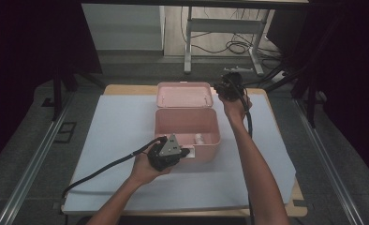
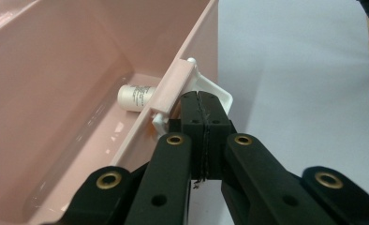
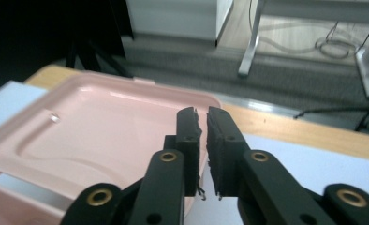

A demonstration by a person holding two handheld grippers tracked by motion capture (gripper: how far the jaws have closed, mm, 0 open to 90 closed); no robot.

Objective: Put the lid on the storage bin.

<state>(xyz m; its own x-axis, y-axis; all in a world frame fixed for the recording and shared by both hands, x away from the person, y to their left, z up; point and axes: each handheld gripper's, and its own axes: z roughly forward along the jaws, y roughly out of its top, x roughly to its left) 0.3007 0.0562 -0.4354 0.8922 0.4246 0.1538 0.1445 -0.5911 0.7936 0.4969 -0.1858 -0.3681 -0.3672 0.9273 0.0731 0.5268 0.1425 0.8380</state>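
A pink box [image 1: 187,118] stands open on the white sheet, its lid [image 1: 184,95] tipped back behind it. A small white bottle [image 2: 135,96] lies on the box floor by the front wall; the high view also has the bottle [image 1: 199,138]. My left gripper [image 2: 202,96] is shut, jaws pressed together with nothing between them, tips against the white latch [image 2: 221,92] on the box's front wall. From above, the left gripper [image 1: 187,152] sits at the front wall. My right gripper [image 3: 204,115] hovers at the lid's [image 3: 103,126] right rim, jaws a narrow slit apart, nothing in them.
The white sheet [image 1: 121,122] covers a wooden table [image 1: 126,89], with free room left and right of the box. Cables trail from both grippers across the sheet. Beyond the table are a grey floor, desk legs [image 1: 188,47] and loose cables [image 1: 239,46].
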